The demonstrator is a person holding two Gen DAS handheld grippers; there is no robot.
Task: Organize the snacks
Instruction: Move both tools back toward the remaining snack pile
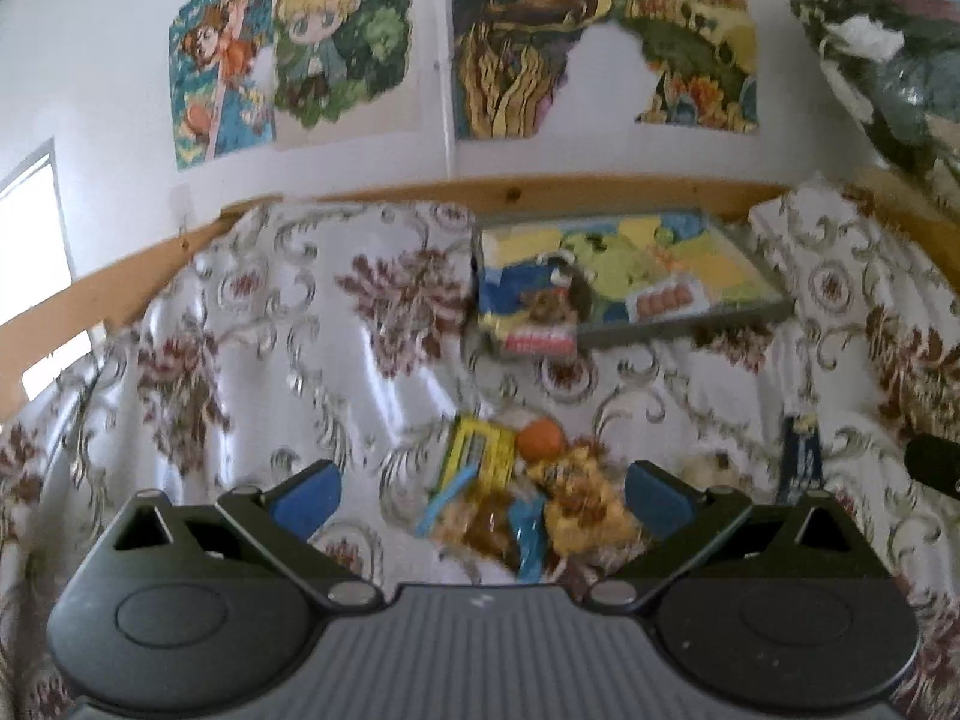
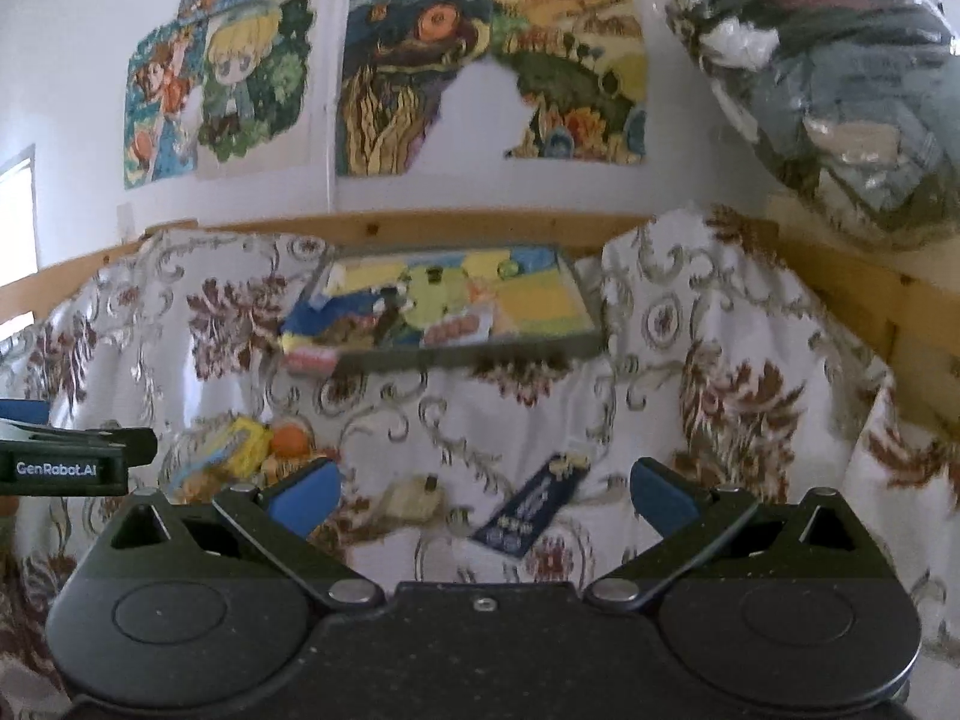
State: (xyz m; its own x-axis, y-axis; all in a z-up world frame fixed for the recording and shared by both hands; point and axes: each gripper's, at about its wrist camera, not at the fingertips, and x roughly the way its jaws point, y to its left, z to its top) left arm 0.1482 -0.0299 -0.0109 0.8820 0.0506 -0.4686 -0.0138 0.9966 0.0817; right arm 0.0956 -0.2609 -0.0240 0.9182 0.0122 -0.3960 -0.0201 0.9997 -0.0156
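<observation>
Both grippers' jaws spread wide above loose snacks (image 1: 528,498), tray (image 1: 690,327) beyond

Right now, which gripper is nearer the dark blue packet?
Right. The right gripper opens just before the dark blue packet; the left gripper sits over the snack pile, packet off to its right.

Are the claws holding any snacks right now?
No. Both the left claw and the right claw are open and empty; the snack pile and dark blue packet lie on the cloth.

Cloth (image 1: 372,372): white, brown floral and grey scrollwork. Snack packets (image 1: 516,504) between left claw's (image 1: 480,495) blue pads (image 1: 309,495): yellow, orange. Packet (image 2: 531,504) ahead of right claw (image 2: 483,495): navy.
</observation>
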